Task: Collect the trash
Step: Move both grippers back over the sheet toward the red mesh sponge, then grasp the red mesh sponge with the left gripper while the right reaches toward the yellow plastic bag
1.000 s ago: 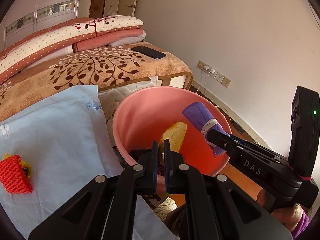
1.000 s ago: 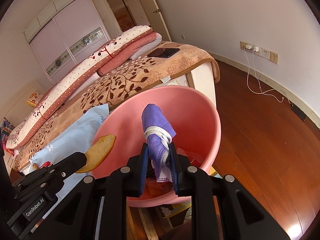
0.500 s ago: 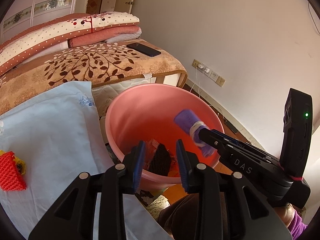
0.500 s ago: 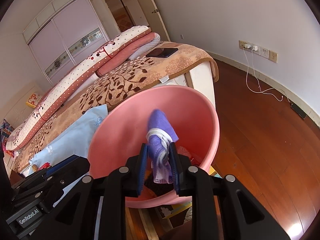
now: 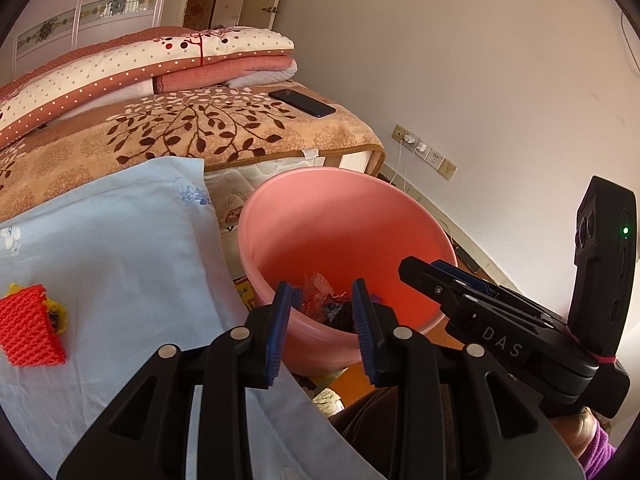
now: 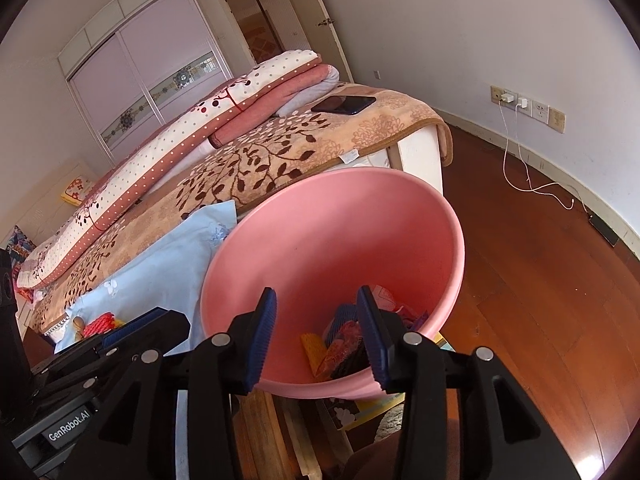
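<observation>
Both the left gripper (image 5: 322, 312) and the right gripper (image 6: 316, 322) hang wide open and empty over the pink basin (image 6: 400, 200) of scraps, so the red mesh wrapper (image 5: 30, 330) left on the blue cloth (image 5: 120, 248) risks being overlooked.

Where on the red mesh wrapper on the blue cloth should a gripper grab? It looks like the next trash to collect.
Probably with the left gripper, open now and nearer. Come down from above onto the red mesh wrapper and pinch its raised upper fold across the narrow width. It lies flat on the blue cloth, so a low side approach would likely catch the fabric.
</observation>
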The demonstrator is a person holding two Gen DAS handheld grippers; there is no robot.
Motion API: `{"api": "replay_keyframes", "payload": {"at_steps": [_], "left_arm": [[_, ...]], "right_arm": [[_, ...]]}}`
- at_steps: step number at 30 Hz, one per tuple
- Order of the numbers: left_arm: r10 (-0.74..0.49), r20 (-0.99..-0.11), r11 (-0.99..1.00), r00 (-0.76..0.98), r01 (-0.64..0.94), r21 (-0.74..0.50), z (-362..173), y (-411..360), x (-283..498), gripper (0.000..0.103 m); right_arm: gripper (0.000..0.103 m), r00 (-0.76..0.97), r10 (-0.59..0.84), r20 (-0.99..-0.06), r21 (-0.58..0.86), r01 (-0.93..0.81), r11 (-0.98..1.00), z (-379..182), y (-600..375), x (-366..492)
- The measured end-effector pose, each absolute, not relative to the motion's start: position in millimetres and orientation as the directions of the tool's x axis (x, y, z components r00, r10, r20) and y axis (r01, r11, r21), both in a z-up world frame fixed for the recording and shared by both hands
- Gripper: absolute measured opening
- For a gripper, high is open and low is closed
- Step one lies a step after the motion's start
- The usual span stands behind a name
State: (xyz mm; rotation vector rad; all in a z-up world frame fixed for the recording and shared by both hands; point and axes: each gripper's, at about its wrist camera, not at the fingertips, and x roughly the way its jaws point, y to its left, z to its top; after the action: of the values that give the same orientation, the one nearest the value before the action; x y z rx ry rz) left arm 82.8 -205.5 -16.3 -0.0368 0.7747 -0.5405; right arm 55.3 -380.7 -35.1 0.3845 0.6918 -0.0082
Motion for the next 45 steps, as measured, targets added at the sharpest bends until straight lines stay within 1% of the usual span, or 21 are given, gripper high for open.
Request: {"api": "replay_keyframes", "payload": {"at_steps": [7, 14, 24, 30, 38, 45], "left_arm": [[-0.427, -0.646, 0.892, 0.633, 0.411, -0.188, -11.9, -181.1, 76.5, 0.032], [-0.382, -0.652, 0.92, 0.655, 0.334, -0.204, -11.0, -146.8, 77.3, 0.032], [-0.292, -0.666, 0.956, 0.686, 0.234, -0.178, -13.8, -95.6, 69.8, 0.032], [-0.278, -0.664, 0.961, 0.694, 0.192, -0.201, -19.2, -45.6, 63.2, 0.032], [-0.206, -0.689, 0.973, 0.695, 0.069, -0.221, -33.2, 25.2, 64.2, 0.032], [-0.196, -0.706, 0.973, 0.68, 0.043, -0.228, -44.9, 45.9, 76.3, 0.032]], "right_arm": [[0.041, 0.774, 0.135, -0.618, 0.334, 0.102, 0.937, -28.8, -363.7, 54.7], [0.041, 0.77, 0.158, -0.618, 0.317, 0.06, 0.947, -25.0, -338.8, 52.6], [0.042, 0.752, 0.185, -0.632, 0.284, 0.002, 0.959, -21.4, -303.7, 50.6], [0.042, 0.739, 0.198, -0.644, 0.263, -0.03, 0.964, -20.9, -284.4, 52.7], [0.042, 0.709, 0.225, -0.668, 0.235, -0.086, 0.968, -26.5, -252.5, 59.6], [0.042, 0.69, 0.233, -0.686, 0.205, -0.123, 0.971, -30.2, -228.7, 63.0]]}}
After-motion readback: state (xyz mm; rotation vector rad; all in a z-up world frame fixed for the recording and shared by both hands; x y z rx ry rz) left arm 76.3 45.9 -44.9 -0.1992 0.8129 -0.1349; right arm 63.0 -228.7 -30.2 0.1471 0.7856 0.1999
